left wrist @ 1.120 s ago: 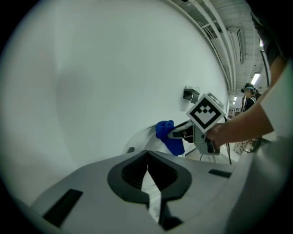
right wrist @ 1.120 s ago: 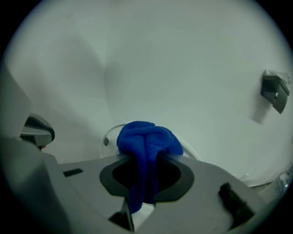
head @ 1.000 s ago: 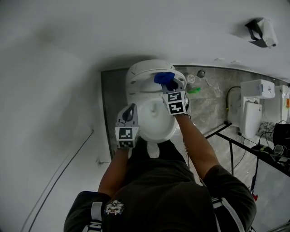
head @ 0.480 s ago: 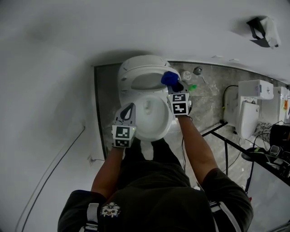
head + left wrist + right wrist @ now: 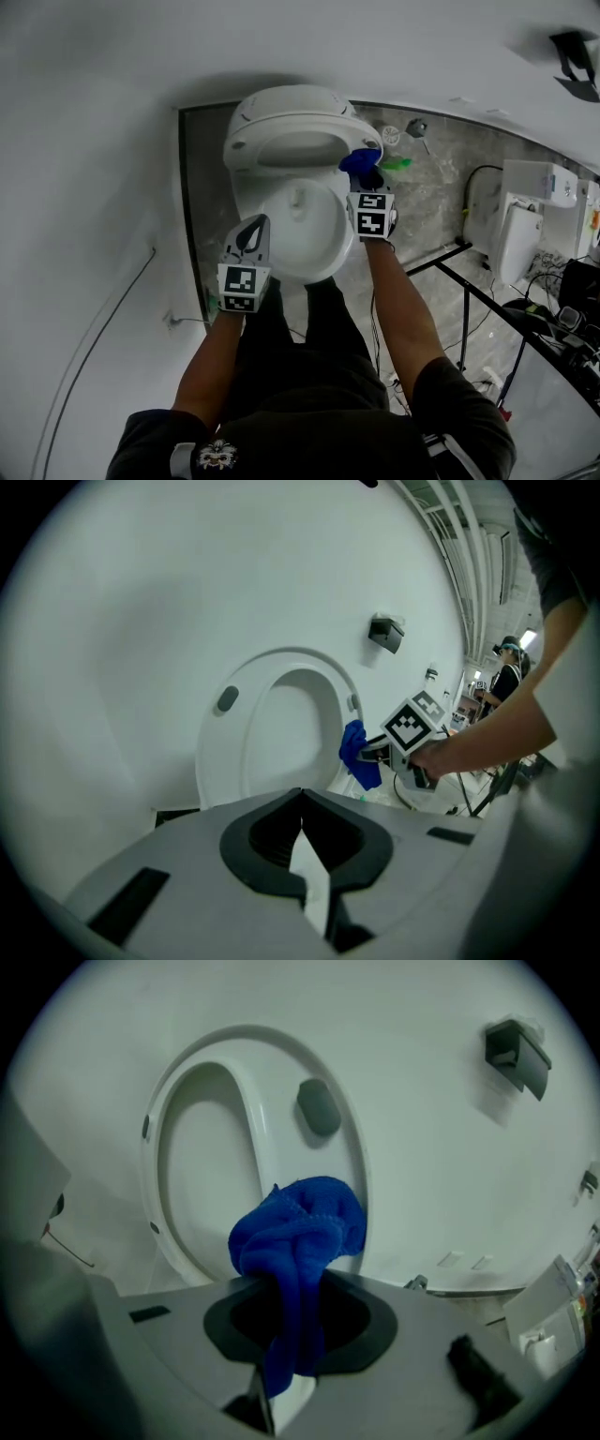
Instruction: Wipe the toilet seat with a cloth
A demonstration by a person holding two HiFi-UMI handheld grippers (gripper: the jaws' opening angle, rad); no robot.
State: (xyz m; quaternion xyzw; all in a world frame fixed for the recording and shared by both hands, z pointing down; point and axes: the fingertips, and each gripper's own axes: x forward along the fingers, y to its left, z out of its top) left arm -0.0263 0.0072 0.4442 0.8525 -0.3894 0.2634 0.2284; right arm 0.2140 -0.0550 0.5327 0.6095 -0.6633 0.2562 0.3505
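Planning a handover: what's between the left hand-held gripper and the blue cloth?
Only the toilet bowl, in the head view, separates the left hand-held gripper from the blue cloth.

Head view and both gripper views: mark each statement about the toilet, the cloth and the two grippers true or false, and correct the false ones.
1. The right gripper is shut on a blue cloth. True.
2. The toilet seat stands raised above the bowl. True.
3. The left gripper has its jaws wide apart. False: the jaws are shut, with nothing between them.
4. The cloth lies inside the bowl. False: it is bunched in the right gripper's jaws, up beside the raised seat.
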